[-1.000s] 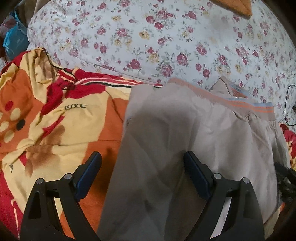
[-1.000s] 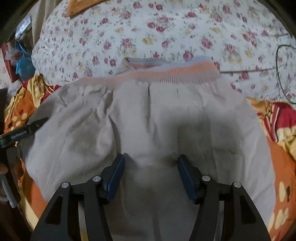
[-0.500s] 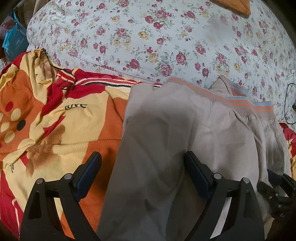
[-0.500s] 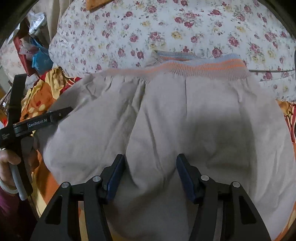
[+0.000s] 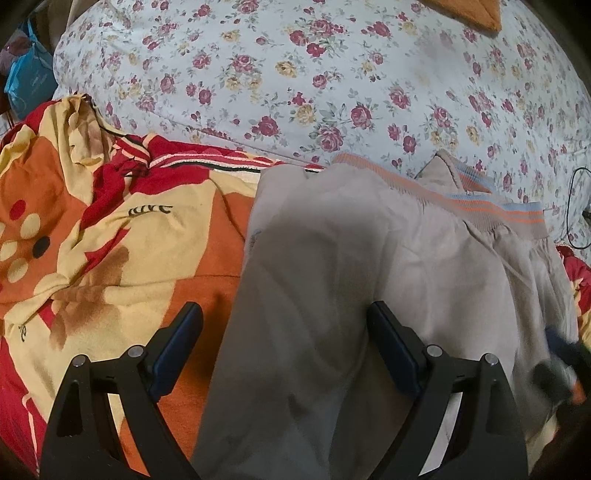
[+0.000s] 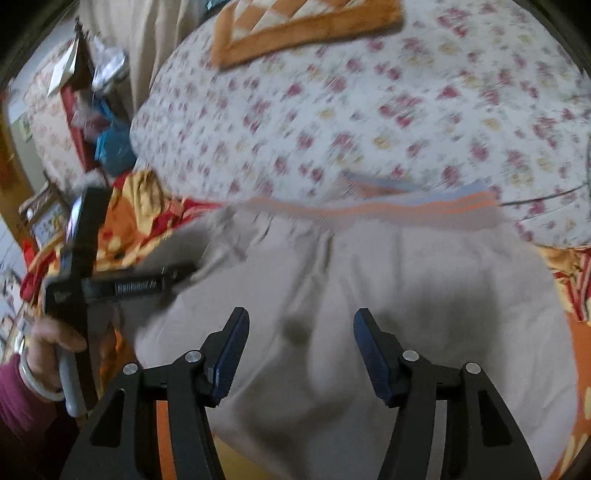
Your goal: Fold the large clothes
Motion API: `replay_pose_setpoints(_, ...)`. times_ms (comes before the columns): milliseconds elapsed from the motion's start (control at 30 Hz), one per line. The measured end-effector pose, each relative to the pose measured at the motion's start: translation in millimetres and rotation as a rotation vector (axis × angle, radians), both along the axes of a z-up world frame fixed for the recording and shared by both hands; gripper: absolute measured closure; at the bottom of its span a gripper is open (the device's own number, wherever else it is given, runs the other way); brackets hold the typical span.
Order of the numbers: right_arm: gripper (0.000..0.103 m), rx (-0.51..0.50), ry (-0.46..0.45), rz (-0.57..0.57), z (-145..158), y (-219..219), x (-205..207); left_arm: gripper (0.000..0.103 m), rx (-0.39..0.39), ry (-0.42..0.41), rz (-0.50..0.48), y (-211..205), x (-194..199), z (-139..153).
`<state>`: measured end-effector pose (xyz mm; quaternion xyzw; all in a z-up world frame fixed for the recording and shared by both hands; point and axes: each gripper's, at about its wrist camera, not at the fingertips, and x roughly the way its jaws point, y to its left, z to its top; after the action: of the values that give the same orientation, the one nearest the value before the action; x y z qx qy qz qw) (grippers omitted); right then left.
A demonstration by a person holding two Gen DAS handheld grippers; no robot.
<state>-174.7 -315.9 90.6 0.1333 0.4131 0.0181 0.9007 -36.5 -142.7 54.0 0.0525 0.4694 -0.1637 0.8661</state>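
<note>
Beige trousers (image 5: 406,258) with an orange-and-blue striped waistband (image 5: 495,214) lie spread on the bed, waistband toward the far side. My left gripper (image 5: 284,314) is open over the trousers' left edge, its left finger above the blanket and its right finger above the cloth. The right wrist view is blurred. It shows my right gripper (image 6: 301,317) open above the middle of the trousers (image 6: 406,288), with no fabric pinched. The left gripper (image 6: 122,286) shows there at the left, held by a hand (image 6: 48,343). The right gripper (image 5: 561,365) is a dark blur at the left view's lower right.
An orange, yellow and red blanket (image 5: 110,240) lies under and left of the trousers. A floral quilt (image 5: 332,74) covers the far side, with an orange quilted cloth (image 6: 303,29) on it. A black cable (image 5: 572,206) lies at the right. Bags and clutter (image 6: 103,140) stand beside the bed.
The right gripper has swung over the trousers, so the left gripper and its hand now loom larger at the left of its view. It has also come further into the left view's lower right. The left gripper stayed put.
</note>
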Motion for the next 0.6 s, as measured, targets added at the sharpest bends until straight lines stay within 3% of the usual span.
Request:
replay_pose_setpoints(67,0.043,0.009,0.112,0.017,-19.8,6.2,10.6,0.012,-0.005,0.004,-0.001,0.4,0.5,-0.1)
replay_pose_setpoints(100,0.042,0.013,0.125,0.011,-24.7,6.7,10.5,0.012,-0.009,0.011,-0.001,0.8,1.2,-0.3)
replay_pose_setpoints(400,0.039,0.206,0.068,-0.034,-6.7,-24.9,-2.3,0.012,-0.029,0.046,-0.007,2.8,5.7,2.4)
replay_pose_setpoints(600,0.034,0.231,0.094,-0.079,-9.7,-35.5,-1.3,0.012,-0.171,0.128,0.032,29.6,25.4,10.6)
